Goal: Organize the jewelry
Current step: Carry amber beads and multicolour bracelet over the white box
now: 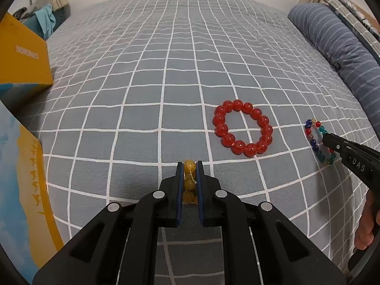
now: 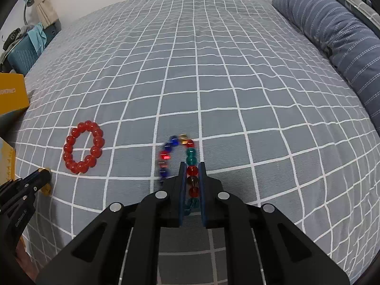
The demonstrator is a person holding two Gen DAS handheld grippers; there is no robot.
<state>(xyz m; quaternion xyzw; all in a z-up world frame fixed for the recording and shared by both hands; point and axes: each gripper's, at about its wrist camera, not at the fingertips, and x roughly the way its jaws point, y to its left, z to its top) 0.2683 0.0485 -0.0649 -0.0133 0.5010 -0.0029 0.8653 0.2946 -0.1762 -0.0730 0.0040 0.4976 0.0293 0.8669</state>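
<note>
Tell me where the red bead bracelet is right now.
The red bead bracelet lies free on the checked bedspread, between the two tools: right of the left tool and left of the right tool.

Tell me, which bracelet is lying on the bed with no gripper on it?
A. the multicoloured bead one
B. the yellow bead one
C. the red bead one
C: the red bead bracelet lies free on the checked bedspread, while the left gripper pinches the yellow bead bracelet and the right gripper pinches the multicoloured bead bracelet.
</note>
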